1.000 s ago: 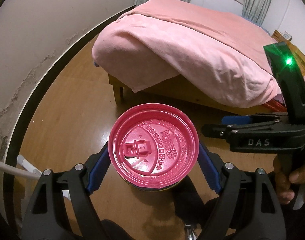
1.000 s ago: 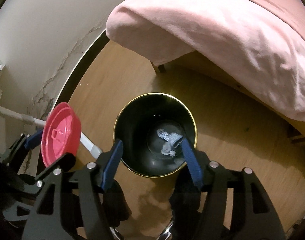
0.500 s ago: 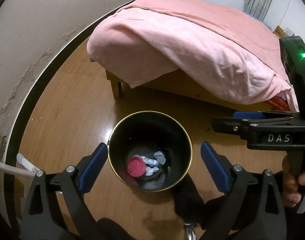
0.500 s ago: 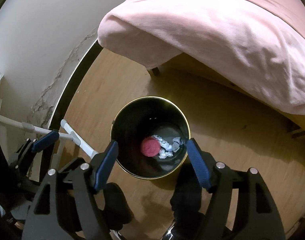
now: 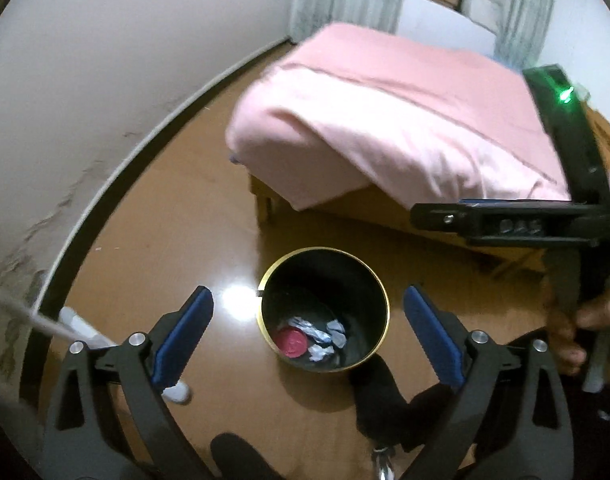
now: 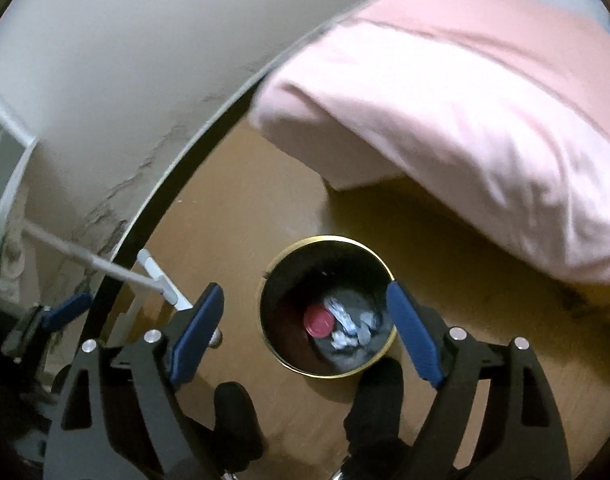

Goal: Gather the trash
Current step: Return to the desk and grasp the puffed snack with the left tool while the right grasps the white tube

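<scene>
Left gripper (image 5: 307, 330) stands wide open and empty above the bin; right gripper (image 6: 305, 330) is likewise spread wide, holding nothing, its blue pads either side of the bin mouth in its own view.

Largest item: bed (image 5: 385, 120) under a pink blanket, its corner overhanging the wooden floor (image 5: 165, 240) just beyond the bin. A white rod (image 6: 105, 268) leans by the wall to the left.

Bin (image 5: 381, 300), black with a gold rim, stands upright on the floor. Inside, at the bottom: red lid (image 5: 291, 341) lying flat, touching crumpled paper (image 5: 325, 334).

Handling, as judged: lid is light, thin, stiff plastic, slippery on its face; best taken across its rim. Paper is light and soft, and would crush under any grip.

Obstructions: none over the bin mouth. The bed corner and the rod are near enough to foul a wide swing. No further trash is visible on the floor shown.
</scene>
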`<control>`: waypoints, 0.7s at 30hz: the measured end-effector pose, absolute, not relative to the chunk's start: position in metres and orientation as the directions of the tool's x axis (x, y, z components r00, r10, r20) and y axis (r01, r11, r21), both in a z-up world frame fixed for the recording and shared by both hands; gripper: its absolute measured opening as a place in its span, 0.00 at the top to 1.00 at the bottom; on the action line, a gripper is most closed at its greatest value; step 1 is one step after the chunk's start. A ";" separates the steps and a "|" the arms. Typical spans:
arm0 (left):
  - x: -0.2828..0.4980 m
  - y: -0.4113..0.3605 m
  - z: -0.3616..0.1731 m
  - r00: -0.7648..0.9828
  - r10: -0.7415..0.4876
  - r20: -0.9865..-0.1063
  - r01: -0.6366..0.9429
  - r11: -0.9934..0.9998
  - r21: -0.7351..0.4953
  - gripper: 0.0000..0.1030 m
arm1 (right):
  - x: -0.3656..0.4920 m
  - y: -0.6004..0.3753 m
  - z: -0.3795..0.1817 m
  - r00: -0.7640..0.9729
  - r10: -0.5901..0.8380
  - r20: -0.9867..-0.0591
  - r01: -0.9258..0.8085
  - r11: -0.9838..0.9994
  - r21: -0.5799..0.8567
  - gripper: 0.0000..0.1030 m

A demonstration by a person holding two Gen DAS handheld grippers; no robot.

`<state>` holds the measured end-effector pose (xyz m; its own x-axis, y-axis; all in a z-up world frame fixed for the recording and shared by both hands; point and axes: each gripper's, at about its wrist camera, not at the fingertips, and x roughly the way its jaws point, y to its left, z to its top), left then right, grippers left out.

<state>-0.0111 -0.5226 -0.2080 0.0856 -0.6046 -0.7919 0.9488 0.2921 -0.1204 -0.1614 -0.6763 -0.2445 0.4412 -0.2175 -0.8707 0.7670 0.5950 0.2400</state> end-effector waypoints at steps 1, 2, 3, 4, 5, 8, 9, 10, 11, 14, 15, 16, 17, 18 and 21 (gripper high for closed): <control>-0.009 -0.513 -0.197 0.103 -0.607 -0.788 0.946 0.305 -0.112 0.09 | -0.152 -0.667 -0.232 0.458 -0.219 -0.861 0.746 0.623 0.238 0.22; -0.005 -0.498 -0.182 0.123 -0.614 -0.780 0.943 0.318 -0.101 0.09 | -0.145 -0.660 -0.223 0.473 -0.218 -0.854 0.726 0.645 0.238 0.21; -0.001 -0.478 -0.163 0.152 -0.624 -0.766 0.939 0.334 -0.086 0.09 | -0.136 -0.651 -0.212 0.490 -0.216 -0.844 0.705 0.669 0.238 0.22; 0.001 -0.465 -0.151 0.174 -0.628 -0.759 0.935 0.347 -0.073 0.09 | -0.126 -0.639 -0.199 0.511 -0.214 -0.833 0.678 0.696 0.237 0.21; 0.006 -0.447 -0.137 0.209 -0.629 -0.748 0.927 0.371 -0.052 0.09 | -0.115 -0.627 -0.184 0.536 -0.206 -0.819 0.645 0.726 0.239 0.20; 0.021 -0.389 -0.098 0.316 -0.622 -0.716 0.888 0.459 -0.007 0.08 | -0.080 -0.585 -0.148 0.606 -0.163 -0.778 0.546 0.797 0.258 0.18; 0.030 -0.363 -0.085 0.358 -0.612 -0.706 0.866 0.500 0.005 0.07 | -0.066 -0.568 -0.137 0.630 -0.140 -0.764 0.503 0.823 0.264 0.18; 0.038 -0.342 -0.076 0.390 -0.601 -0.698 0.846 0.534 0.013 0.07 | -0.053 -0.551 -0.127 0.649 -0.118 -0.752 0.462 0.846 0.266 0.18; 0.045 -0.323 -0.070 0.419 -0.590 -0.690 0.826 0.563 0.020 0.07 | -0.042 -0.536 -0.120 0.661 -0.101 -0.744 0.430 0.863 0.265 0.18; 0.076 -0.256 -0.055 0.540 -0.509 -0.670 0.719 0.693 0.054 0.07 | -0.001 -0.484 -0.102 0.687 -0.026 -0.726 0.305 0.918 0.255 0.16; 0.089 -0.230 -0.052 0.583 -0.468 -0.665 0.668 0.741 0.064 0.07 | 0.014 -0.464 -0.098 0.691 0.004 -0.723 0.257 0.933 0.251 0.16; 0.097 -0.211 -0.051 0.608 -0.438 -0.662 0.632 0.772 0.070 0.07 | 0.026 -0.448 -0.096 0.692 0.025 -0.722 0.226 0.942 0.249 0.16; 0.109 -0.185 -0.050 0.644 -0.387 -0.660 0.573 0.816 0.080 0.07 | 0.041 -0.425 -0.092 0.688 0.057 -0.723 0.179 0.953 0.245 0.16; 0.117 -0.169 -0.050 0.664 -0.355 -0.659 0.534 0.841 0.085 0.07 | 0.056 -0.404 -0.091 0.683 0.089 -0.725 0.133 0.961 0.243 0.16; 0.140 -0.098 -0.053 0.714 -0.229 -0.661 0.380 0.920 0.092 0.07 | 0.089 -0.354 -0.088 0.664 0.152 -0.732 0.042 0.970 0.239 0.16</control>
<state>0.1403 -0.0975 -0.0530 0.7142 -0.2291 -0.6614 0.3802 0.9203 0.0917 0.0890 -0.3535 -0.0883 0.6643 0.1517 -0.7319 0.0420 0.9701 0.2391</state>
